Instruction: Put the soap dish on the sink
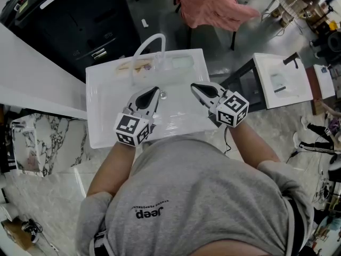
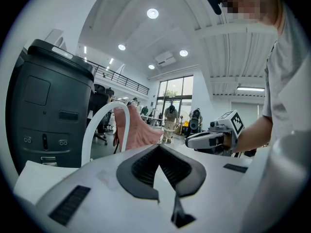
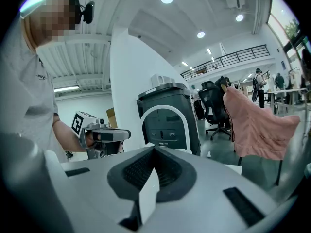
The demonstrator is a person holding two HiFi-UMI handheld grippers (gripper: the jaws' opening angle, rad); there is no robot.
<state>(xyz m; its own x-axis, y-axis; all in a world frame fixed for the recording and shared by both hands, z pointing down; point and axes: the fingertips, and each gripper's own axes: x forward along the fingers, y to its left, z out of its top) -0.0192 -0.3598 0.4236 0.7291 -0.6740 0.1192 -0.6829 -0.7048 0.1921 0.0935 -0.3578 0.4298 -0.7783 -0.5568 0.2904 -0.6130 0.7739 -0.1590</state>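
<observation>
A white sink stands in front of me, with a curved white faucet at its back. On the back ledge, left of the faucet base, lies a pale flat dish with a beige patch, which looks like the soap dish. My left gripper hovers over the basin, shut and empty. My right gripper hangs beside it over the basin's right half, also shut with nothing in it. The left gripper view shows the faucet and the right gripper. From the right gripper view I see the left gripper.
A translucent object rests on the ledge right of the faucet. A black machine stands behind the sink, a white counter to the left, a second small sink to the right. Pink cloth hangs on a chair beyond.
</observation>
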